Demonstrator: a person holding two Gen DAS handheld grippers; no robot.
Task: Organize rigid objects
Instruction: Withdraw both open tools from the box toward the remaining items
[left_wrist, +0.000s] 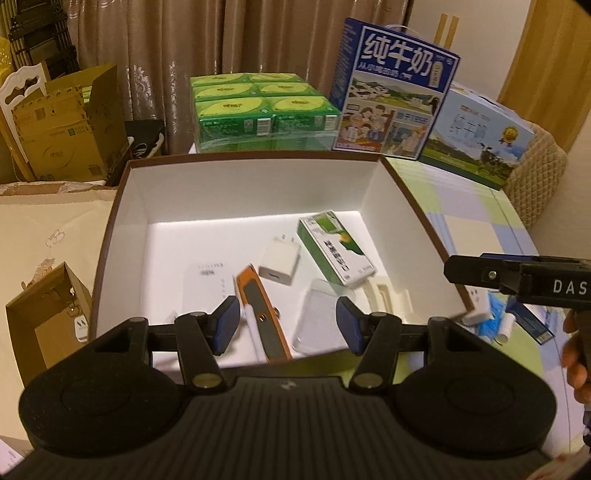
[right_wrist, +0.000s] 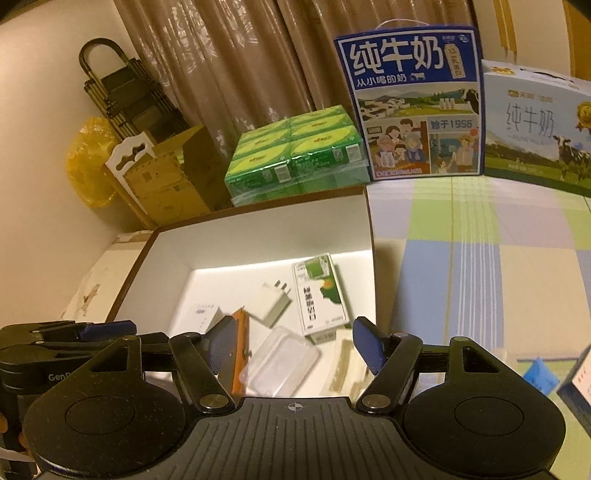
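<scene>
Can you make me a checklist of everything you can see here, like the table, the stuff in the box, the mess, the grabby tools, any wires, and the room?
Surface: checked tablecloth, bare beside the box.
Job's things: open white box holding a green carton, white charger, orange utility knife, clear plastic case, white device and cream tray.
Clutter: blue packets and a small white item right of the box.
Grippers: left tool open, empty; right tool open, empty.
Cables: nothing seen.
Surroundings: milk cases, green pack, cardboard boxes, curtains.
</scene>
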